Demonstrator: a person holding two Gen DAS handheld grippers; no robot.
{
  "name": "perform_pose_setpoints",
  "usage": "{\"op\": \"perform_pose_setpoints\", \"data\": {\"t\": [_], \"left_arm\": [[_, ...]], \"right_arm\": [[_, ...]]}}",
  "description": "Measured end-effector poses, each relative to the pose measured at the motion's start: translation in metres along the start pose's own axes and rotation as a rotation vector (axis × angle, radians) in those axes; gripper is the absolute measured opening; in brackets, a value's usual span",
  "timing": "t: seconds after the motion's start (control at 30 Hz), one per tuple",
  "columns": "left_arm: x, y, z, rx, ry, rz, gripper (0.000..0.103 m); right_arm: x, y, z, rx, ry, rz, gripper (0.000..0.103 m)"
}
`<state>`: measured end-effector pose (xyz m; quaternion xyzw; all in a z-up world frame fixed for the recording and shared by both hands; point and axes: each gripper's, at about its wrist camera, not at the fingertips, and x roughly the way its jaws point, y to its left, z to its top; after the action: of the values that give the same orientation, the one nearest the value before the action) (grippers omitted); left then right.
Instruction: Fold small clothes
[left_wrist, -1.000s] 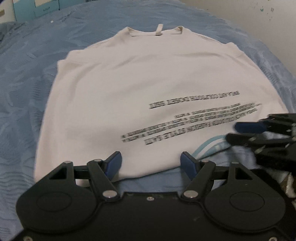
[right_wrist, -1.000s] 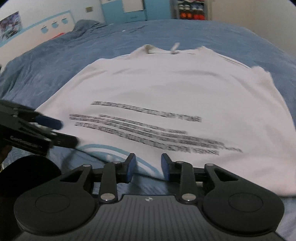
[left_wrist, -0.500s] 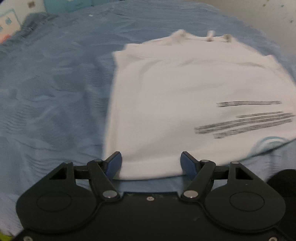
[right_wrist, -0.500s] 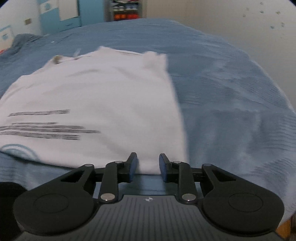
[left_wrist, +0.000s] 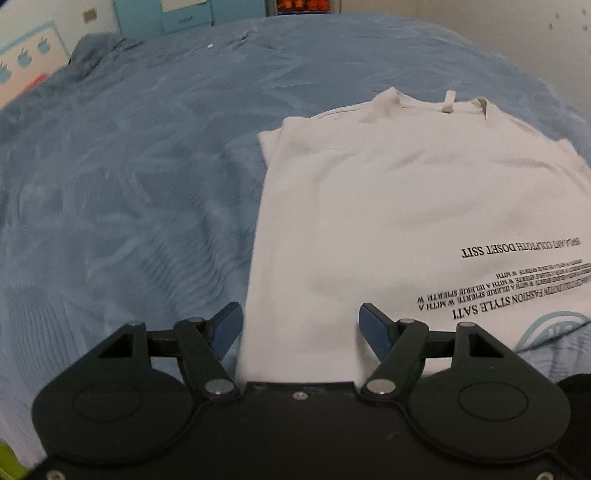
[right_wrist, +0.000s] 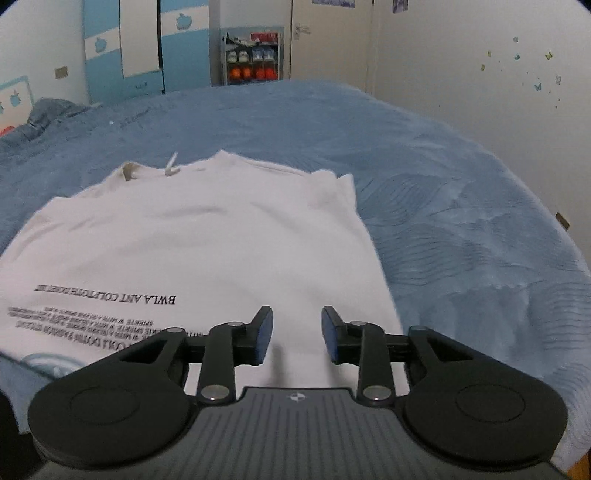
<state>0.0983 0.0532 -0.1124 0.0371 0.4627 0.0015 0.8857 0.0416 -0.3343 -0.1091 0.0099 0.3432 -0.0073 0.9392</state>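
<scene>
A white T-shirt (left_wrist: 388, 206) with upside-down black lettering and a pale blue print lies flat on the blue bedspread, sleeves tucked in, collar at the far end. My left gripper (left_wrist: 301, 325) stands open over the shirt's near left corner, with the hem between its blue pads. The same shirt (right_wrist: 207, 251) fills the left of the right wrist view. My right gripper (right_wrist: 297, 334) stands open over the near right corner, nothing clamped between its fingers.
The blue bedspread (right_wrist: 461, 206) stretches wide to the right and far side; more of the bedspread (left_wrist: 118, 192) lies left of the shirt. A wall (right_wrist: 480, 74) runs close along the bed's right side. A blue cupboard and a shelf stand beyond the bed.
Both grippers have moved apart from the shirt's near middle to its two near corners, left one leftward, right one rightward. The right gripper's pads now stand wider apart.
</scene>
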Motion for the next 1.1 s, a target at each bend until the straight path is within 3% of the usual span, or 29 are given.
{"op": "perform_pose_setpoints", "data": {"t": [0.1, 0.2, 0.33, 0.43, 0.57, 0.63, 0.73, 0.83, 1.1], "left_arm": [[0.026, -0.004, -0.005, 0.013, 0.092, 0.034, 0.074], [0.034, 0.014, -0.016, -0.1, 0.095, -0.028, 0.076], [0.029, 0.021, -0.01, -0.131, 0.111, -0.037, 0.076], [0.014, 0.014, 0.003, -0.139, 0.072, -0.037, 0.073], [0.003, 0.006, 0.022, -0.125, 0.018, -0.057, 0.073], [0.017, 0.003, 0.031, -0.096, 0.008, -0.037, 0.073], [0.046, -0.002, 0.032, -0.075, 0.076, -0.017, 0.076], [0.059, 0.003, 0.03, -0.111, 0.093, -0.034, 0.076], [0.043, -0.009, 0.054, -0.056, 0.053, -0.048, 0.074]], "right_arm": [[0.039, -0.002, -0.011, -0.004, 0.142, -0.008, 0.049], [0.033, -0.006, -0.021, -0.013, 0.105, 0.013, 0.05], [0.023, -0.011, -0.012, -0.002, 0.092, 0.021, 0.049], [0.012, -0.004, 0.001, -0.022, 0.023, -0.027, 0.05], [0.017, -0.006, 0.016, 0.014, -0.027, -0.026, 0.051], [0.033, -0.01, 0.018, 0.023, 0.016, -0.042, 0.052], [0.053, -0.008, 0.009, -0.003, 0.085, -0.065, 0.052], [0.05, -0.006, 0.005, -0.028, 0.059, -0.07, 0.052], [0.037, -0.015, 0.029, 0.064, -0.034, -0.051, 0.052]]}}
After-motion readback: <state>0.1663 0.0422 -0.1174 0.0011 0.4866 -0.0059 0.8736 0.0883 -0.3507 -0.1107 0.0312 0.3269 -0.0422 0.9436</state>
